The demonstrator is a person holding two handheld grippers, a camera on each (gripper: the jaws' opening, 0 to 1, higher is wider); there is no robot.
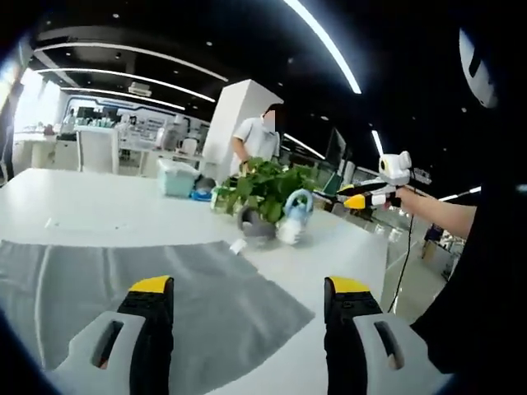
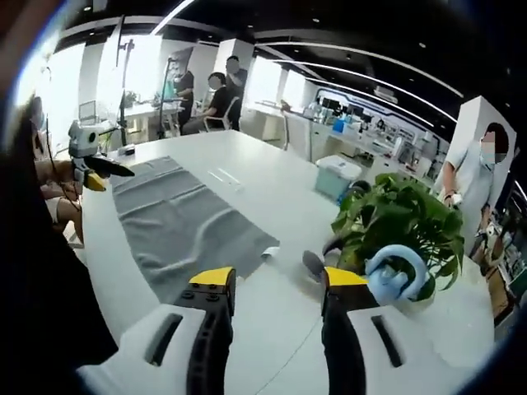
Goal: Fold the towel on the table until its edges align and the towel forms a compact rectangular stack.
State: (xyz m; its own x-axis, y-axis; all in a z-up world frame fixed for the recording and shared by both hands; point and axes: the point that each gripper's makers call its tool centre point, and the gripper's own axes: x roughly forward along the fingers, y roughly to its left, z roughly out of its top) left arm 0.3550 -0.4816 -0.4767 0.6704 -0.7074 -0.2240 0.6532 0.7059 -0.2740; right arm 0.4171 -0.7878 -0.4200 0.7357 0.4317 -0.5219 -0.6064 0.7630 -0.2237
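Towel (image 1: pixel 156 300) flat and unfolded on white table (image 1: pixel 99 210), folding not started.
Left gripper (image 1: pixel 247 300) and right gripper (image 2: pixel 276 288) both hover with jaws wide, holding nothing; next move likely needs each to pinch a corner. Potted plant (image 2: pixel 399 222) near towel's end, open office behind.
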